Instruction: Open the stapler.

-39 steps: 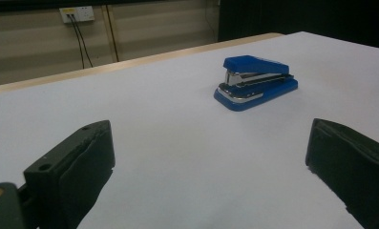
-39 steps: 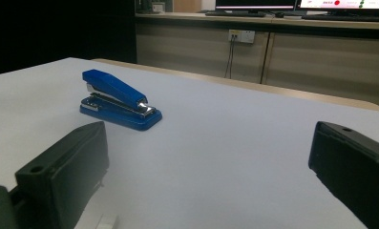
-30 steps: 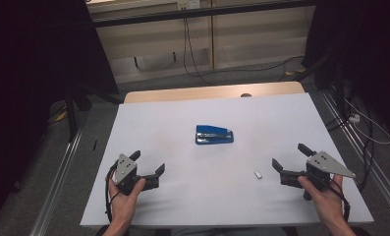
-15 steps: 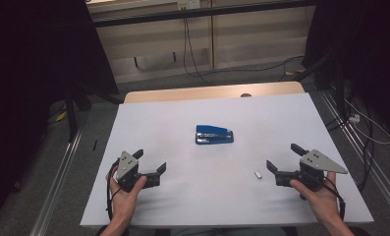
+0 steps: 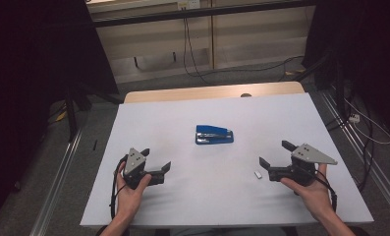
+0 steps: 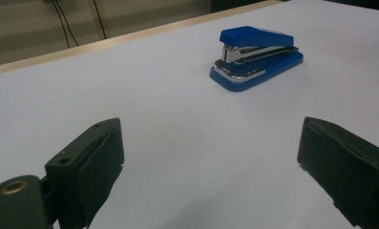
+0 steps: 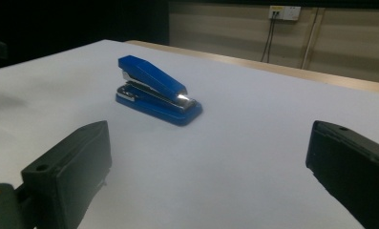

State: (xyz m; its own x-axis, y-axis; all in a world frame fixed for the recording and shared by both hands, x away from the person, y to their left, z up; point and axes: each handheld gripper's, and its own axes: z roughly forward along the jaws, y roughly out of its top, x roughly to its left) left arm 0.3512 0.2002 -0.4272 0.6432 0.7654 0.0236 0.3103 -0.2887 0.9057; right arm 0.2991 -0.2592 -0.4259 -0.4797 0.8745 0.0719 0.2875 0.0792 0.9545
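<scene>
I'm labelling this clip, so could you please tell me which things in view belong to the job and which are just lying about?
Job:
stapler
left gripper, open
right gripper, open

Lying about:
small white piece beside the right gripper
cables on the floor beyond the table

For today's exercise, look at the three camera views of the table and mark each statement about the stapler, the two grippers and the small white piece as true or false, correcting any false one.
1. The blue stapler lies on the white table between the two grippers. True.
2. The left gripper is shut on the stapler. False: its fingers stand wide apart with only bare table between them, the stapler farther off.
3. A small white piece lies just in front of the right gripper. True.
4. The stapler is red. False: it is blue with a metal inner part.
5. The right gripper holds the small white piece. False: its fingers are open and empty.
</scene>
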